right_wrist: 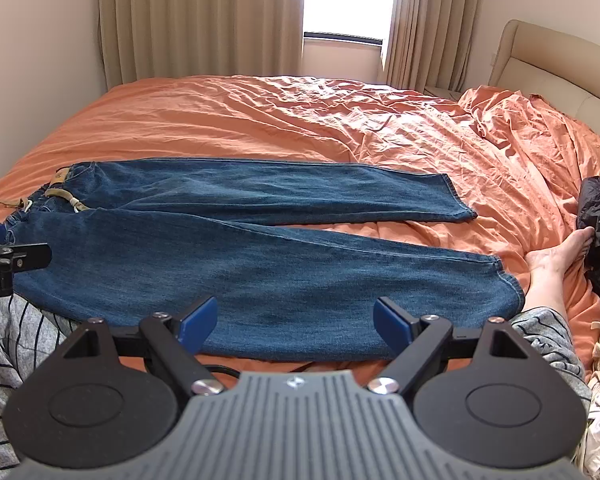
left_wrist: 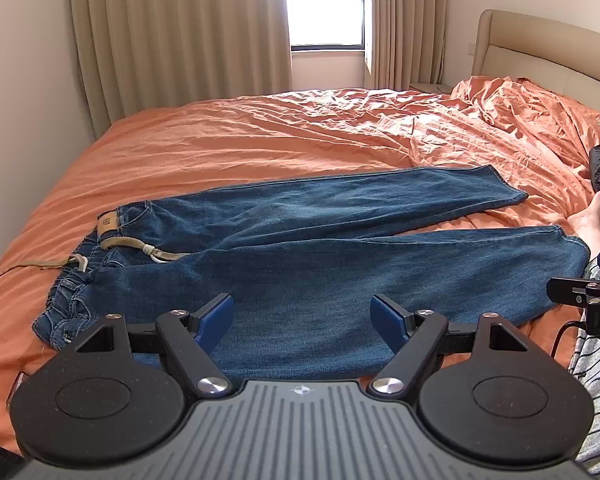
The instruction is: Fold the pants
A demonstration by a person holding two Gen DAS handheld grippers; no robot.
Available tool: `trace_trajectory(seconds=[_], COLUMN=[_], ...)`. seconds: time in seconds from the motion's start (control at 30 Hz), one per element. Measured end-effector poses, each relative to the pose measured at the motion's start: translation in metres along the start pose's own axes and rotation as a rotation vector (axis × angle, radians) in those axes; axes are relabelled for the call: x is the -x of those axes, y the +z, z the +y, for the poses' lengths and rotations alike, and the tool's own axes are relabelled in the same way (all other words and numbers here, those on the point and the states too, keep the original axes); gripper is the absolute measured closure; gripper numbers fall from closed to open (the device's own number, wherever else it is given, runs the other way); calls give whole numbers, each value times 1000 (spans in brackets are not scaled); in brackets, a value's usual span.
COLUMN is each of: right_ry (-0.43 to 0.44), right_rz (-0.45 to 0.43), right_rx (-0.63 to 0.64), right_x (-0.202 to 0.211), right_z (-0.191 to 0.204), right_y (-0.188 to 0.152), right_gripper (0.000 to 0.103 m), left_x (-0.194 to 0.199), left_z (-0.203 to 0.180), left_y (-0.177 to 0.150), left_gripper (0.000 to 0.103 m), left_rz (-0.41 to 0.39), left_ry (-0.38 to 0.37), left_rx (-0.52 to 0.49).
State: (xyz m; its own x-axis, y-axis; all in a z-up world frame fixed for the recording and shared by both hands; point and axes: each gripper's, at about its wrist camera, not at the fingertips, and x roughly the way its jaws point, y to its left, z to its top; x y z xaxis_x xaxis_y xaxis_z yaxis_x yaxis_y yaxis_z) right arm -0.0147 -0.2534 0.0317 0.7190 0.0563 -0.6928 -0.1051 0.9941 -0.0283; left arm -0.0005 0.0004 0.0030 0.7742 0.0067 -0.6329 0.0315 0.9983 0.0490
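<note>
Jeans [left_wrist: 300, 248]: spread flat on the orange bed [left_wrist: 220, 132], legs apart, waist to the left.
Left gripper [left_wrist: 302, 316]: spread, nothing held.
Right gripper [right_wrist: 296, 318]: spread, nothing held.
Advice: near leg should be pinched at both ends and laid squarely over the far leg.

We see the pants [left_wrist: 300, 248] spread flat on the bed [left_wrist: 228, 136], waistband to the left and both legs running to the right, the far leg behind the near one. A belt [left_wrist: 140, 246] lies at the waistband. The left tool [left_wrist: 302, 316] hangs over the near leg towards the waist; the right tool [right_wrist: 294, 318] hangs over the same leg towards its hem. Right of the hems rests a foot [right_wrist: 556, 256]. Behind the bed stand curtains [left_wrist: 180, 28] and a window [left_wrist: 326, 4]; the headboard [left_wrist: 540, 48] is at far right.
</note>
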Motion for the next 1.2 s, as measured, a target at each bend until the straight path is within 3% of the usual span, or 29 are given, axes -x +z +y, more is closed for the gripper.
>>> trace_trajectory(seconds=[1.2], right_ry=[-6], right_rz=[1], right_rx=[2], right_x=[2], right_z=[1], right_y=[2], right_gripper=[21], left_x=[2], left_z=[-1], left_y=[0], left_gripper=[12], left_rz=[-4], left_ry=[7], left_rx=[-4])
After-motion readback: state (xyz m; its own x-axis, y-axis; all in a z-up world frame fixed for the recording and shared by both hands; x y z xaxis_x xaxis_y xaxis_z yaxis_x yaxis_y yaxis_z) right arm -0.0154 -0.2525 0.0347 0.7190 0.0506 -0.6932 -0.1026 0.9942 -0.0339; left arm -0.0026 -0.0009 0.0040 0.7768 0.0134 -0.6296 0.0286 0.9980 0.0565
